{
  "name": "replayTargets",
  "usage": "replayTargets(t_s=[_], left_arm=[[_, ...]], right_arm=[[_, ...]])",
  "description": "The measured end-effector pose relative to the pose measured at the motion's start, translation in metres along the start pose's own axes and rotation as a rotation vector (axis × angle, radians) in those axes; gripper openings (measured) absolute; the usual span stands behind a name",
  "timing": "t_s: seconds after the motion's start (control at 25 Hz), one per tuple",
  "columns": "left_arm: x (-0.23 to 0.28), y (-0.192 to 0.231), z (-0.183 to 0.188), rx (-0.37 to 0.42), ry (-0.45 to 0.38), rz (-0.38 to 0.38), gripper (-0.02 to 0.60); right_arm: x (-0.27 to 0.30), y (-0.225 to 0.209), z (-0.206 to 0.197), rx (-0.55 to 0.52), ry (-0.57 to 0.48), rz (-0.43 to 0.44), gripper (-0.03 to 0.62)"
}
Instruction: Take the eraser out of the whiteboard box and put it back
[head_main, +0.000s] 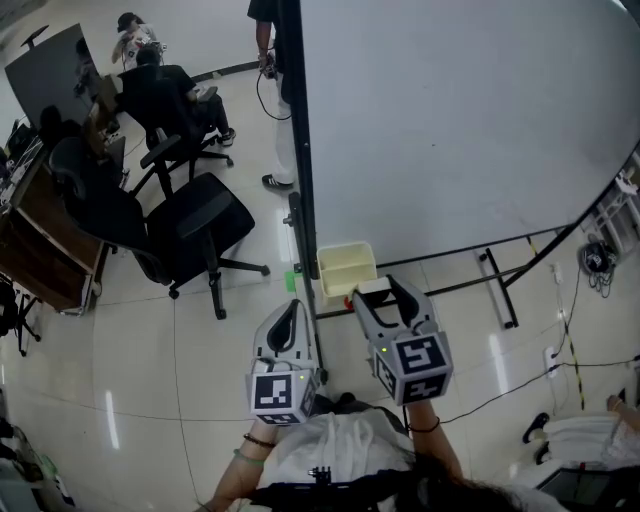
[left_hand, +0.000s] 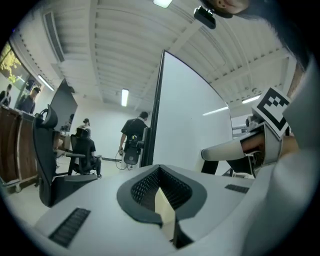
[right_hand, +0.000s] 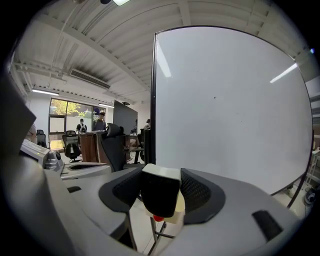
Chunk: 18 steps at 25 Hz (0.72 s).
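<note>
Right gripper (head_main: 385, 292) level, beside box (head_main: 346, 262), clamps eraser (right_hand: 159, 195), white back up, long axis unclear; left gripper (head_main: 290, 312) closed, empty.

Whiteboard (head_main: 450, 110) walling off the right, black frame post (head_main: 300, 150) just beside the open-topped box (head_main: 345, 270), right gripper (head_main: 385, 293) clamping the eraser (right_hand: 160, 192) near its rim, office chair (head_main: 190, 225) at left, floor (head_main: 240, 340) passable between.
</note>
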<state>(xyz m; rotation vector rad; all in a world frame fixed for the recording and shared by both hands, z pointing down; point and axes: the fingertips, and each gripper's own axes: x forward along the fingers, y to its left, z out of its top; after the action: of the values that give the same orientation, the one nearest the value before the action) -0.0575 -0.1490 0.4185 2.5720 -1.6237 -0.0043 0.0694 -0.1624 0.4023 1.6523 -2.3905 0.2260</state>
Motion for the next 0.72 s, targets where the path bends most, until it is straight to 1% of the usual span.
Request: replayTargets(t_s=[0.12, 0.32, 0.48, 0.56, 0.72], left_arm=[[-0.002, -0.001, -0.004, 0.056, 0.006, 0.004, 0.002], [-0.002, 0.004, -0.008, 0.062, 0.013, 0.021, 0.002], [-0.002, 0.006, -0.003, 0.014, 0.015, 0.052, 0.002], [-0.002, 0.006, -0.004, 0.009, 0.017, 0.056, 0.002], [-0.005, 0.008, -0.012, 0.054, 0.029, 0.047, 0.002]], right_arm=[[0.002, 0.001, 0.001, -0.005, -0.005, 0.006, 0.252], [0.006, -0.002, 0.000, -0.007, -0.016, 0.001, 0.252], [0.025, -0.013, 0.007, -0.018, -0.037, -0.026, 0.252], [0.045, -0.017, -0.002, -0.023, -0.006, -0.031, 0.252], [0.078, -0.015, -0.044, -0.051, 0.107, -0.034, 0.252]])
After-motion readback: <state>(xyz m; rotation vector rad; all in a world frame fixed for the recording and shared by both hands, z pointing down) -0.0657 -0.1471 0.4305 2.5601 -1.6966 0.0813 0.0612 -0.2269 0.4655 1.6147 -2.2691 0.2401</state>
